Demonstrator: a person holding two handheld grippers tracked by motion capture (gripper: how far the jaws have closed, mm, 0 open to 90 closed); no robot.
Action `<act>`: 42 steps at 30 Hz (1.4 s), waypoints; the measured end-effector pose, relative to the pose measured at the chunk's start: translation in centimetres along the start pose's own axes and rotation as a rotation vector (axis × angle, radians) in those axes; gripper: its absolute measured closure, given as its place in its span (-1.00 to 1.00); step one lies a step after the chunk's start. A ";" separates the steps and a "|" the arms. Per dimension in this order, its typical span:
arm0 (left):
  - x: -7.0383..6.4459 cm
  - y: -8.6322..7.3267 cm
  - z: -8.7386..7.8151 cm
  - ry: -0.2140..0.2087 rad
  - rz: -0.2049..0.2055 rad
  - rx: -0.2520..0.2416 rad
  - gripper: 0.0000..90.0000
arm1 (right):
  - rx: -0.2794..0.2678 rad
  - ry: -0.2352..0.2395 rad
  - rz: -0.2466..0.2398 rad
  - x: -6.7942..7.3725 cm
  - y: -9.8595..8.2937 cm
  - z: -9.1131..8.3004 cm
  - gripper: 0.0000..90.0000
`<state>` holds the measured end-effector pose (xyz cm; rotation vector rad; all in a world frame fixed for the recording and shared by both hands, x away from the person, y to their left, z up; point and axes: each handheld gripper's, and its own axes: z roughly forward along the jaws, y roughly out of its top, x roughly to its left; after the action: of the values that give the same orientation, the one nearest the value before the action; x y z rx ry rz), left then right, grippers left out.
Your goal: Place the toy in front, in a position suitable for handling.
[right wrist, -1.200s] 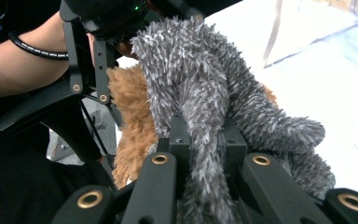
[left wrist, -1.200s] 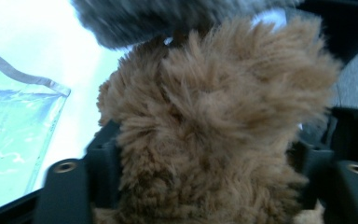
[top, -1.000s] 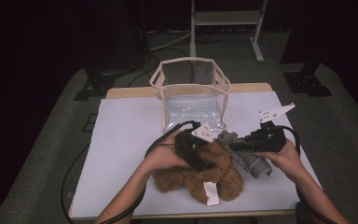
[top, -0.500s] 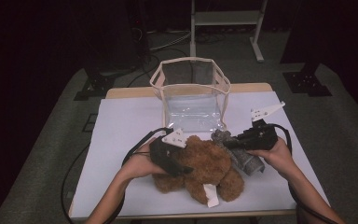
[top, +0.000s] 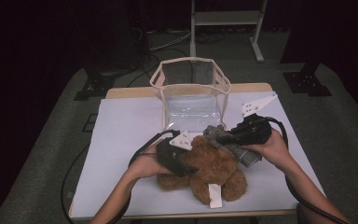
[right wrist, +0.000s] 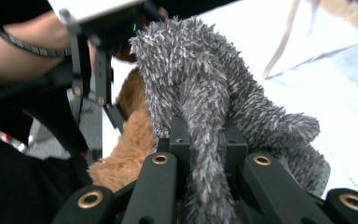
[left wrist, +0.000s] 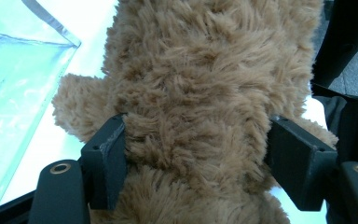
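Bear (top: 213, 165) lengthwise toward table's near edge

The high view looks forward and down from above the person's side of the table (top: 121, 140), taking in the whole top with the brown teddy bear (top: 212, 163) near its front edge. The left gripper view sits very close against the teddy bear (left wrist: 200, 102), looking along its jaws, which press the fur from both sides. The right gripper view looks along its own jaws from just beside the bear (right wrist: 130, 140), at grey plush (right wrist: 205, 93). All three views share the bear.
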<state>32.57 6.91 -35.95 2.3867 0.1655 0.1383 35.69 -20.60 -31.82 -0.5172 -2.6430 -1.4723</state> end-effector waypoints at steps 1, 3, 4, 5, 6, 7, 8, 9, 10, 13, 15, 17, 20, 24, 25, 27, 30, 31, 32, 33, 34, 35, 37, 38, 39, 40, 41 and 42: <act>0.0 -0.1 -0.2 0.002 0.002 0.002 -0.42 | 0.014 0.001 -0.003 0.1 -0.1 0.3 0.76; 0.0 -0.4 -0.5 0.006 -0.006 0.003 -0.45 | 0.042 -0.001 0.006 -0.1 -0.9 0.8 0.76; 0.0 -0.5 -0.6 0.016 -0.005 0.007 -0.46 | 0.043 0.008 0.016 -0.3 -1.4 0.9 0.76; 0.0 -0.7 -0.8 0.019 -0.006 0.012 -0.47 | 0.046 0.013 0.039 -0.5 -2.2 1.1 0.76; 0.0 -0.8 -1.0 0.024 -0.009 0.008 -0.47 | 0.046 0.013 0.039 -0.5 -2.2 1.1 0.76; 0.1 -1.0 -1.1 0.021 -0.017 0.002 -0.47 | 0.050 0.014 0.050 -0.6 -2.6 1.1 0.76; 0.1 -1.1 -1.1 0.015 -0.017 0.000 -0.47 | 0.047 0.018 0.058 -0.7 -3.0 1.1 0.76; 0.1 -1.2 -1.1 0.013 -0.018 0.003 -0.47 | 0.041 0.023 0.070 -0.7 -3.4 1.1 0.76; 0.0 -1.2 -1.1 0.014 -0.020 0.003 -0.47 | 0.035 0.022 0.076 -0.8 -3.6 1.0 0.76; 0.0 -0.9 -0.7 0.021 -0.013 0.021 -0.47 | 0.010 0.000 0.039 -0.2 -2.6 0.1 0.76; -0.1 -0.8 -0.4 0.017 -0.009 0.032 -0.48 | -0.015 0.018 0.016 0.3 -1.9 -0.3 0.76; 0.0 -0.8 -0.5 0.015 -0.010 0.031 -0.48 | -0.011 0.025 0.004 0.5 -1.7 -0.3 0.76; 0.0 -0.9 -0.7 0.013 -0.014 0.023 -0.49 | 0.027 0.027 -0.006 0.5 -2.1 0.5 0.76; 0.0 -1.3 -1.0 0.008 -0.026 -0.005 -0.50 | 0.071 0.012 0.011 0.3 -4.0 1.6 0.77; -0.1 -1.4 -1.2 0.003 -0.031 -0.028 -0.52 | 0.064 0.016 0.023 0.3 -4.3 1.6 0.76; -0.2 -1.4 -1.5 0.010 -0.031 -0.040 -0.54 | 0.026 0.022 0.037 0.2 -4.5 0.9 0.76; -0.4 -1.3 -1.8 0.016 -0.030 -0.047 -0.58 | -0.007 0.012 0.042 0.2 -4.6 0.0 0.76; -0.5 -1.3 -2.0 0.023 -0.028 -0.053 -0.58 | -0.022 0.006 0.049 0.1 -4.6 -0.6 0.76; -0.6 -1.4 -2.3 0.028 -0.028 -0.059 -0.59 | -0.034 -0.013 0.056 0.0 -4.8 -1.4 0.76; -0.6 -1.5 -2.8 0.034 -0.032 -0.069 -0.61 | -0.035 -0.057 0.070 -0.2 -5.5 -2.8 0.75; -0.6 -1.5 -2.8 0.034 -0.032 -0.069 -0.61 | -0.035 -0.057 0.070 -0.2 -5.5 -2.8 0.75; -0.7 -1.6 -3.1 0.041 -0.033 -0.078 -0.61 | -0.036 -0.094 0.093 -0.5 -6.4 -4.1 0.75; -0.7 -1.8 -3.8 0.054 -0.039 -0.100 -0.62 | -0.034 -0.120 0.105 -0.7 -7.0 -4.8 0.75; -0.7 -1.9 -4.1 0.058 -0.044 -0.108 -0.64 | -0.030 -0.155 0.128 -1.0 -7.8 -5.7 0.75; -0.7 -2.0 -4.5 0.068 -0.046 -0.118 -0.64 | -0.020 -0.213 0.165 -1.4 -9.3 -7.0 0.75; -0.7 -2.1 -4.7 0.073 -0.049 -0.126 -0.64 | -0.020 -0.213 0.165 -1.4 -9.3 -7.0 0.75; -0.8 -2.3 -5.0 0.081 -0.054 -0.135 -0.64 | -0.019 -0.231 0.181 -1.6 -9.9 -7.4 0.75; -0.8 -2.4 -5.2 0.087 -0.058 -0.139 -0.66 | -0.017 -0.255 0.206 -1.8 -10.9 -8.0 0.75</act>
<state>30.87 11.98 -33.83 2.2364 0.2574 0.2199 33.09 -33.03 -36.76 -1.0083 -2.6585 -1.4540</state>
